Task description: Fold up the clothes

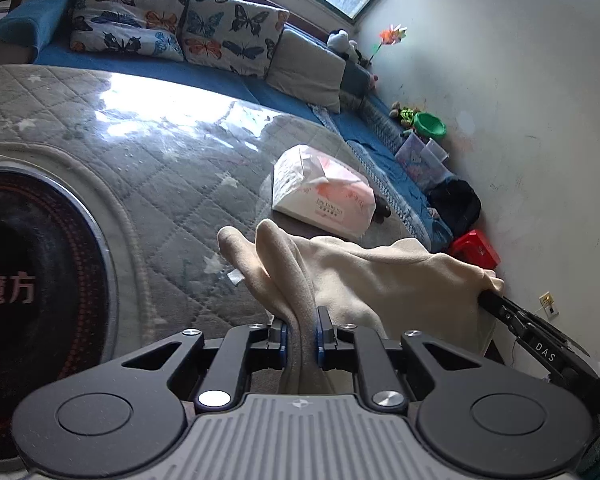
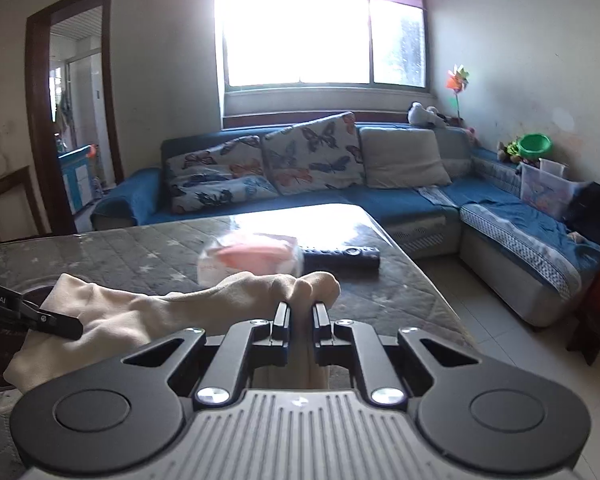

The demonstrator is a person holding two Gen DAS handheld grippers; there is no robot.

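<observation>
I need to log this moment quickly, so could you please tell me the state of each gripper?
Left gripper: closed on the cream garment.
Right gripper: closed on the same cream garment, at another bunched edge.

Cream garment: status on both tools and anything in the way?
Left tool shut on cream garment; right tool shut on it too. Garment stretched between them above the table. Tissue pack and remote ahead.

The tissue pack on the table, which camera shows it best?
The left wrist view: the tissue pack is sharp there, its pink print and a tissue poking out on top. In the right wrist view it is a blur, partly behind the cream garment.
</observation>
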